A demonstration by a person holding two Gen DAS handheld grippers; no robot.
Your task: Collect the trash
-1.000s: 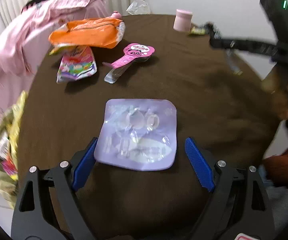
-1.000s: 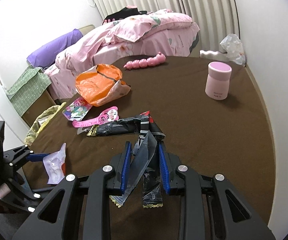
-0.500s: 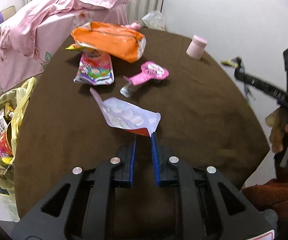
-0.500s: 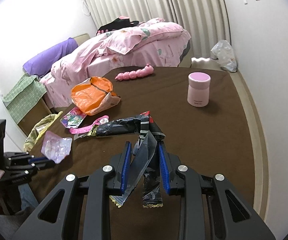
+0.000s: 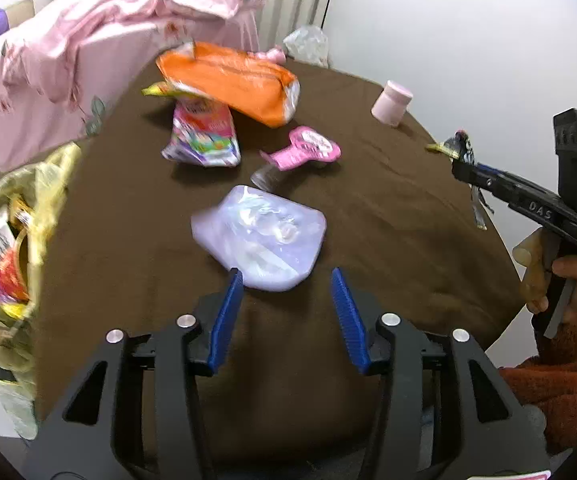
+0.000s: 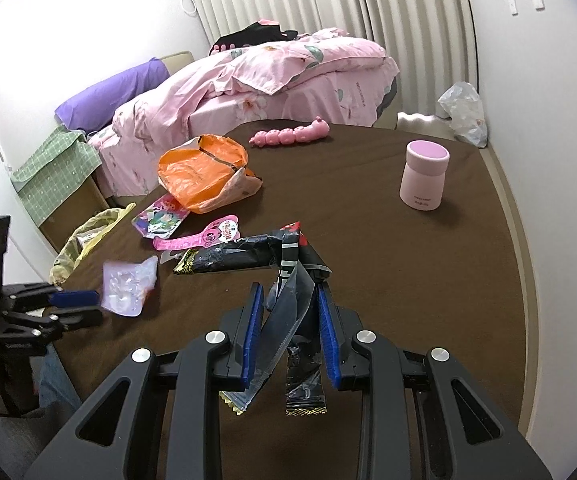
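The left gripper (image 5: 284, 312), jaws opening, grips nothing, the lilac wrapper (image 5: 262, 236) lying free on the table (image 5: 388, 216) just beyond, while the right gripper (image 6: 290, 330) clamps black wrappers (image 6: 288, 280) for binning

Blurred and cut-off parts

The lilac packet (image 5: 262, 236) and yellow trash bag (image 5: 12, 240) are motion-blurred; the bag runs off the left edge, and print on the wrappers is unreadable.

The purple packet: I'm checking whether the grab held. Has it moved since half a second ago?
Yes. The purple packet has dropped from the left gripper flat onto the table, near the pink wrapper.
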